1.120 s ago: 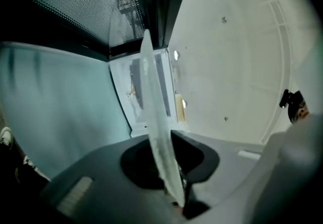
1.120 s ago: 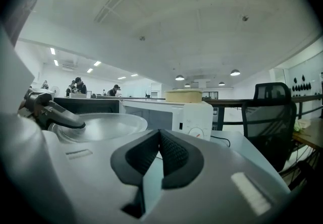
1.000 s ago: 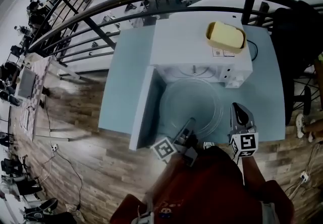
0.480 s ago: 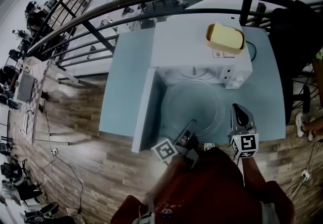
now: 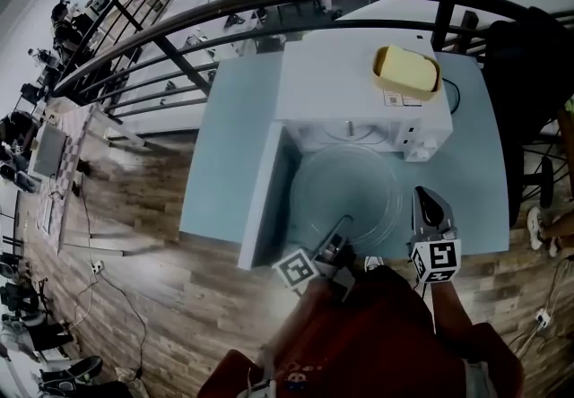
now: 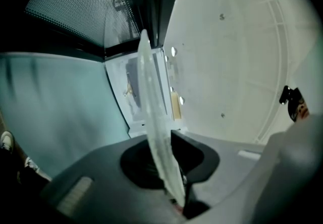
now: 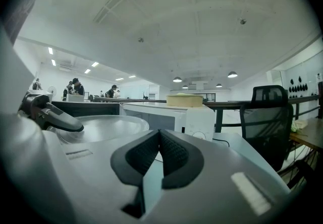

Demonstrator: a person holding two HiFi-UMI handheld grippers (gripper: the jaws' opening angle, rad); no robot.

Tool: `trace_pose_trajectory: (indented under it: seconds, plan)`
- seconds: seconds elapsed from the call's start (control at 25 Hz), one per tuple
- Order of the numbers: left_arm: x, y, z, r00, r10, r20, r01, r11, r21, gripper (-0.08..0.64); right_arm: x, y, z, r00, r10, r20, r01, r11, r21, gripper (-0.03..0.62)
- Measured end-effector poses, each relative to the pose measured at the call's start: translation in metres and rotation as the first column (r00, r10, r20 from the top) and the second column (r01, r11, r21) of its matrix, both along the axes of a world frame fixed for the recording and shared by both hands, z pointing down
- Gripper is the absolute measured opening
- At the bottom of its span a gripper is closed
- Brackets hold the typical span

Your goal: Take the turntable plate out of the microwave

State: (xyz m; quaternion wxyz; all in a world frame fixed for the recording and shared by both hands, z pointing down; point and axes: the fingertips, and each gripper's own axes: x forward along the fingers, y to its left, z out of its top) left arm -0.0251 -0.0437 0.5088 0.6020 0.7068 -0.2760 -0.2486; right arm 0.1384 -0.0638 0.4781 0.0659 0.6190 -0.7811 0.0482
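Before microwave — turntable plate; door left, container on top.

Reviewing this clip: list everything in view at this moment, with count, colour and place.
table: one, light blue, centre, on the wooden floor
microwave: one, white, on the table
door: one, white, swung open at the microwave's left
glass plate: one, clear, out in front of the open microwave
container: one, yellow, on top of the microwave
railing: one, black, curving behind the table
chair: one, black, right of the table
left gripper: one, grey, jaws closed on the plate's near rim
right gripper: one, grey, jaws shut and empty, right of the plate
sleeve: one, red, bottom edge
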Motion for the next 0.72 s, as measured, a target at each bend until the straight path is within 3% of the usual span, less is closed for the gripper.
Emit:
trace_pose_trajectory:
  seconds: [0.72]
  plan:
    - [0.0018, -0.0017, 0.0, 1.0, 0.005, 0.011, -0.005, 1.0, 0.008, 0.04, 0.005, 0.0059, -0.0016, 1.0, 0.003, -0.002, -0.003, 1.0, -0.005, 0.002]
